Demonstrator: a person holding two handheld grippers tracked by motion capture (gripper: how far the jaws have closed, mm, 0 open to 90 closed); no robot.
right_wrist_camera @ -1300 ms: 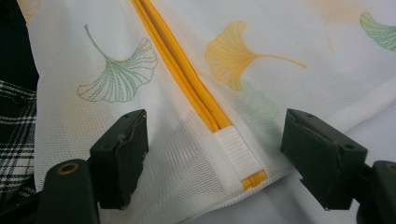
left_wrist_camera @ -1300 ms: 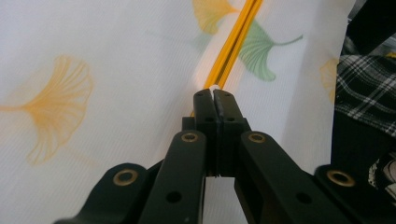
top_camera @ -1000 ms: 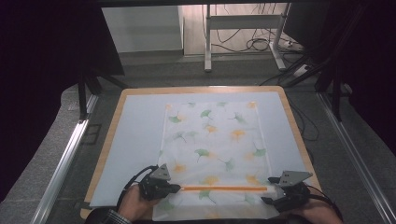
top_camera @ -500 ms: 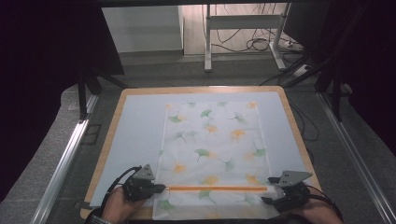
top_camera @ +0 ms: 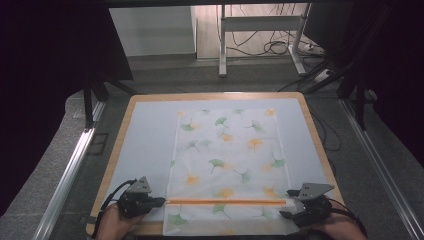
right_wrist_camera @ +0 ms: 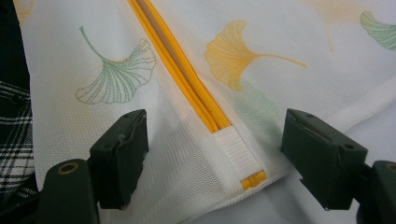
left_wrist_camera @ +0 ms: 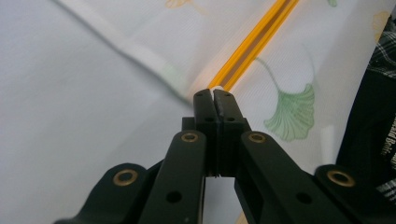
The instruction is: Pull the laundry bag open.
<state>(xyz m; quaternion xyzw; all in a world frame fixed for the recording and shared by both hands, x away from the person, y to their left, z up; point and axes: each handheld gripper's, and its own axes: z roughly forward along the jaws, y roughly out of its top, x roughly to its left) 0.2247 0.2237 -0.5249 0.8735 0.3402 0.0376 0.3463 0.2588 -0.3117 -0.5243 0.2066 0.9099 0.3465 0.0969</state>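
A white mesh bag (top_camera: pixel 230 160) printed with green and orange ginkgo leaves lies flat on the white table top (top_camera: pixel 145 145). An orange zipper (top_camera: pixel 225 202) crosses its near end. My left gripper (top_camera: pixel 161 201) sits at the zipper's left end, at the bag's left edge. In the left gripper view the left gripper (left_wrist_camera: pixel 214 94) is shut on a small pale zipper pull, and the orange zipper (left_wrist_camera: pixel 252 46) runs away from the tips with its two sides parted. My right gripper (top_camera: pixel 286 210) rests at the zipper's right end. In the right gripper view the right gripper (right_wrist_camera: pixel 215 135) stands open astride the zipper's end tab (right_wrist_camera: pixel 236 151).
The table has a wooden rim (top_camera: pixel 120 145). Metal rails (top_camera: pixel 70 170) run along both sides of it. Desk legs and cables (top_camera: pixel 270 47) stand on the floor beyond the far edge. A plaid sleeve (right_wrist_camera: pixel 14 135) lies beside the bag's near edge.
My left gripper has moved left along the zipper to the bag's left edge, so the orange line between the grippers is longer. The right gripper has stayed put.
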